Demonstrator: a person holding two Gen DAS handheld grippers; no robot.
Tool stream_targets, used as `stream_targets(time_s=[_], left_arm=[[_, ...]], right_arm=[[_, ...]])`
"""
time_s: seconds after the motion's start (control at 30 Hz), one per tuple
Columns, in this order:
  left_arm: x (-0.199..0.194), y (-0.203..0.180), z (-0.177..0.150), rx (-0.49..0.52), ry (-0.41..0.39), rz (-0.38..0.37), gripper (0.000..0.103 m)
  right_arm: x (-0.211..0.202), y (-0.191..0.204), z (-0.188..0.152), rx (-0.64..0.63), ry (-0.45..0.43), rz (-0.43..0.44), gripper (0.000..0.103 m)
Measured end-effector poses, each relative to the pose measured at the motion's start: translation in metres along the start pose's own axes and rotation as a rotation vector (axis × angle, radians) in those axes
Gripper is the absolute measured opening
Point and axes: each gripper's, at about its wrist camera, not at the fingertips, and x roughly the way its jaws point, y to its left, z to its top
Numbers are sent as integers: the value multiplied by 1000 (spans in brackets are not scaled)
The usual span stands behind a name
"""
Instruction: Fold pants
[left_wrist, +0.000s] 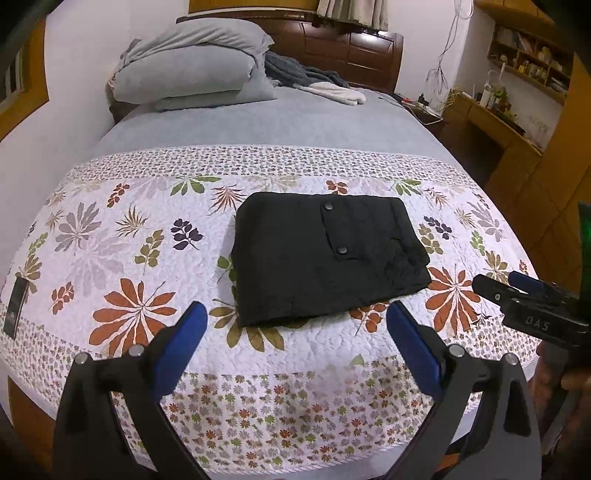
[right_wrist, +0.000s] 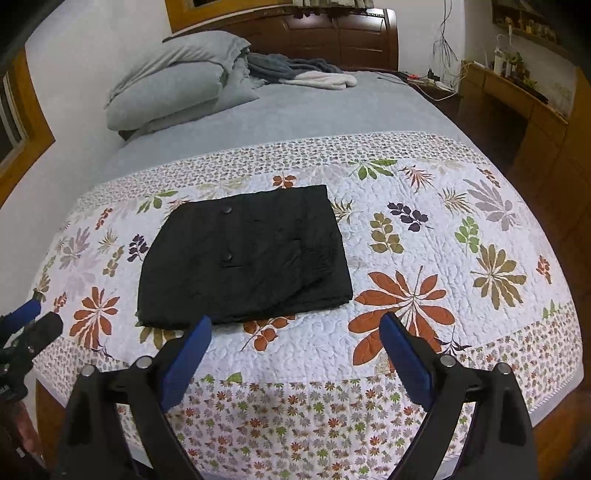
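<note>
The black pants lie folded into a compact rectangle on the floral quilt, a pocket flap with two snaps on top. My left gripper is open and empty, held back just short of the pants' near edge. In the right wrist view the pants lie left of centre and my right gripper is open and empty, near their front right corner. The right gripper also shows at the right edge of the left wrist view; the left gripper shows at the left edge of the right wrist view.
The floral quilt covers the foot of a bed with a grey sheet. Grey pillows and a crumpled blanket lie by the wooden headboard. A wooden desk and shelves stand to the right. A dark label sits at the quilt's left edge.
</note>
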Motion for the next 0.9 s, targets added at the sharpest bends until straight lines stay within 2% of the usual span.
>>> stream_targets(time_s=[0.33, 0.9], left_arm=[[-7, -3, -4, 24, -1, 18, 97], [-9, -4, -2, 23, -2, -3, 97]], right_arm=[[-4, 6, -5, -4, 6, -3, 94], [-8, 9, -4, -20, 1, -1, 95]])
